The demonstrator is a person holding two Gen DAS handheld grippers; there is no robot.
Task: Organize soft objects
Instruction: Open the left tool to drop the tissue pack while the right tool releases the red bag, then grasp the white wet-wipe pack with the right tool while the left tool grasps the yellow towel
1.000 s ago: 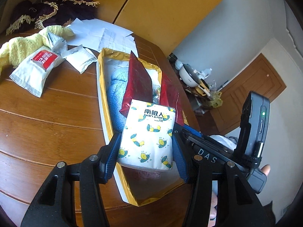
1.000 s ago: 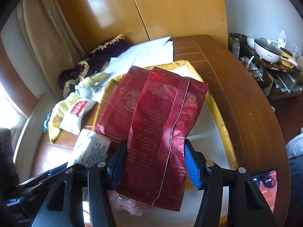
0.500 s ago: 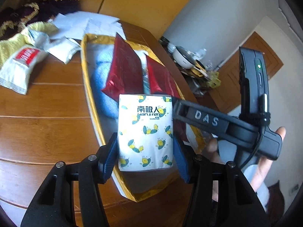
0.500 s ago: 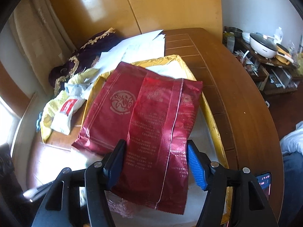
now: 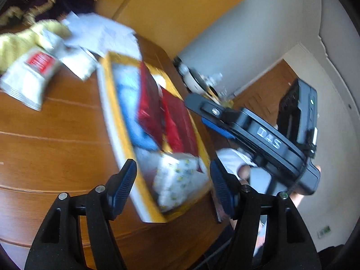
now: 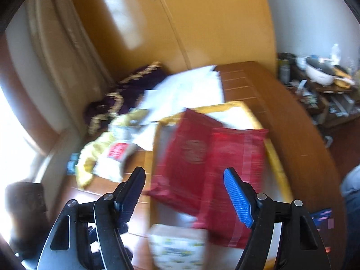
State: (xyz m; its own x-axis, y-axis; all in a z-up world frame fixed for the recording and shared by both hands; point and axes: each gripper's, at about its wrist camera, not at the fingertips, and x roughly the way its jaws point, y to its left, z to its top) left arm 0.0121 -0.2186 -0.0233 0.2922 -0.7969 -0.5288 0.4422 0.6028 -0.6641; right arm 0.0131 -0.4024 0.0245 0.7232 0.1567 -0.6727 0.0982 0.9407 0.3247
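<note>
Both views are motion-blurred. A white tissue pack (image 5: 177, 180) with yellow prints lies at the near end of the gold-rimmed tray (image 5: 117, 121). Two red foil packets (image 5: 150, 110) and a blue towel (image 5: 128, 105) fill the tray beyond it. My left gripper (image 5: 172, 175) hangs open just above the pack, holding nothing. In the right wrist view the red packets (image 6: 191, 153) rest in the tray (image 6: 274, 157), with the tissue pack (image 6: 180, 245) below them. My right gripper (image 6: 184, 175) is open above the packets, its fingers apart from them.
Left of the tray lie a white packet with a red label (image 6: 114, 159), a yellow towel (image 6: 90, 164), loose papers (image 6: 186, 90) and a dark purple cloth (image 6: 135, 85). The wooden table's edge (image 6: 315, 148) curves at right; a side table with a cooker (image 6: 319, 74) stands beyond.
Both grippers have opened. The left let go of the tissue pack, which now lies at the tray's near end. The right released its red packet onto the tray and rose slightly.
</note>
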